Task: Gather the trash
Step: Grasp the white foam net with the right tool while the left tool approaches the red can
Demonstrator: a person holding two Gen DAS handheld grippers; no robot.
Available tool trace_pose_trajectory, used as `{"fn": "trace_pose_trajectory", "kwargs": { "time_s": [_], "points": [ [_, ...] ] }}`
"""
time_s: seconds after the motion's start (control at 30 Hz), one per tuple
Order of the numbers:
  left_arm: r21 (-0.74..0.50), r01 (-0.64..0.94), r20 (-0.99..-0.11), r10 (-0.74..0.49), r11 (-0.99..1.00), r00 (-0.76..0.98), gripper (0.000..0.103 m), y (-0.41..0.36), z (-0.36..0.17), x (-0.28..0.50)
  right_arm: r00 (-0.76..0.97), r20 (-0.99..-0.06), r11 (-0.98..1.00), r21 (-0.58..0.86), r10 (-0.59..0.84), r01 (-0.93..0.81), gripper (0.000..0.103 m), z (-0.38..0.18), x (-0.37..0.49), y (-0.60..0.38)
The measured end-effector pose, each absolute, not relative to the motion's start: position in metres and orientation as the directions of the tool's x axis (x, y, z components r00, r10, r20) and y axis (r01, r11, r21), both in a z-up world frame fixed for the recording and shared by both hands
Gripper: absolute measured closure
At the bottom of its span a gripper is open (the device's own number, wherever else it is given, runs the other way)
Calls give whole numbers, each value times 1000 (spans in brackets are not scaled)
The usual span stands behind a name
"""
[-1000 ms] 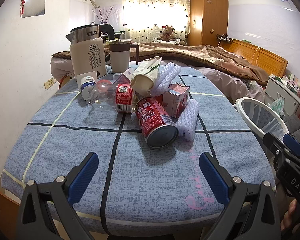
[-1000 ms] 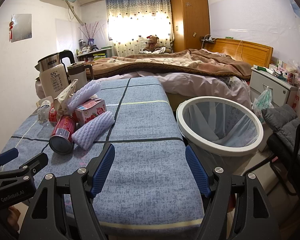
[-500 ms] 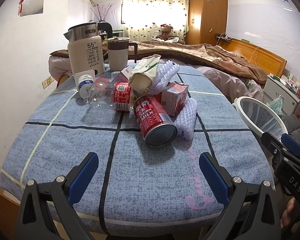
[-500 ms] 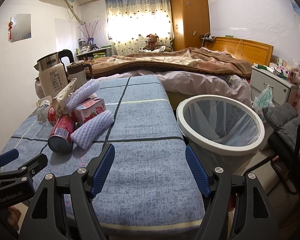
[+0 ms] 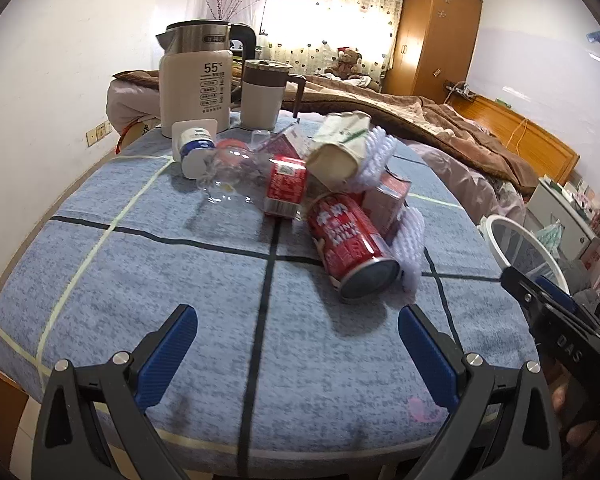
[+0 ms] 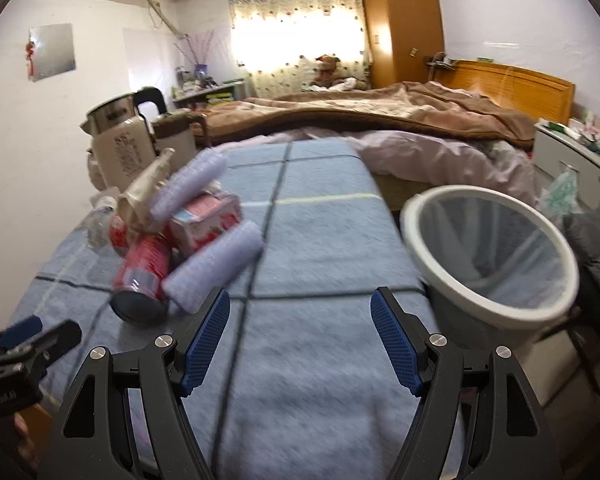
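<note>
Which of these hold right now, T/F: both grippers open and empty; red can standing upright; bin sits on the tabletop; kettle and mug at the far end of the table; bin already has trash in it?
1. Both grippers are open and hold nothing. True: the left gripper and the right gripper are spread over bare cloth.
2. The red milk can stands upright. False: it lies on its side, base toward the camera.
3. The white bin sits on the table. False: it stands beside the table's right edge.
4. The kettle and mug stand at the far end. True.
5. The bin holds trash. False: only its liner shows.
</note>
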State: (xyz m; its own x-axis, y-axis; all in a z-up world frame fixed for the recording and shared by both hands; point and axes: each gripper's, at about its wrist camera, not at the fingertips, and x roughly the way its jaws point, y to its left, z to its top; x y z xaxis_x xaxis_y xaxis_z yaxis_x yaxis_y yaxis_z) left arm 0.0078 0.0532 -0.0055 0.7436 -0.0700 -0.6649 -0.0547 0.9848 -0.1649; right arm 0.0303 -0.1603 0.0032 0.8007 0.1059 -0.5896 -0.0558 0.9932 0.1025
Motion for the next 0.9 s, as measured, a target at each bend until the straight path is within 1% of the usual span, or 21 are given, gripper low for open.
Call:
{"fn": "trace_pose_trajectory", "kwargs": {
  "time_s": [0.23, 0.3, 0.47, 0.6, 0.63, 0.67, 0.8, 0.83, 0.87, 0.9],
  "points": [
    [-195, -89, -669, -67, 977, 740, 1, 78, -7, 12, 769, -621, 988, 100, 154, -117, 30, -1, 67, -129],
    [-208, -92, -674, -75, 974, 735, 1, 84, -9, 14, 750, -631, 980, 133, 200, -149, 30, -3, 78, -121],
    [-249, -90, -679, -107, 964, 727, 1, 92, -10, 18, 711, -672, 979, 150, 206, -141, 30, -15, 102, -110],
    [-252, -96, -684, -107, 963, 721, 1, 96, -11, 21, 697, -683, 975, 160, 220, -151, 30, -20, 113, -107],
    [-265, -95, -686, -118, 960, 718, 1, 97, -12, 23, 694, -683, 974, 168, 227, -153, 32, -21, 115, -108],
    [-271, -98, -688, -122, 958, 715, 1, 98, -13, 23, 688, -690, 974, 172, 228, -150, 41, -23, 116, -108],
    [-286, -79, -689, -147, 955, 710, 1, 96, -12, 28, 676, -700, 973, 170, 230, -156, 57, -26, 118, -108],
    [-294, -71, -688, -159, 953, 708, 1, 95, -12, 30, 673, -701, 972, 173, 236, -161, 65, -28, 119, -108],
    [-298, -65, -687, -167, 952, 707, 1, 93, -12, 32, 669, -702, 970, 178, 243, -166, 71, -29, 119, -110],
    [-303, -58, -688, -176, 951, 704, 1, 91, -12, 35, 669, -703, 971, 177, 241, -163, 73, -29, 118, -110]
  ]
}}
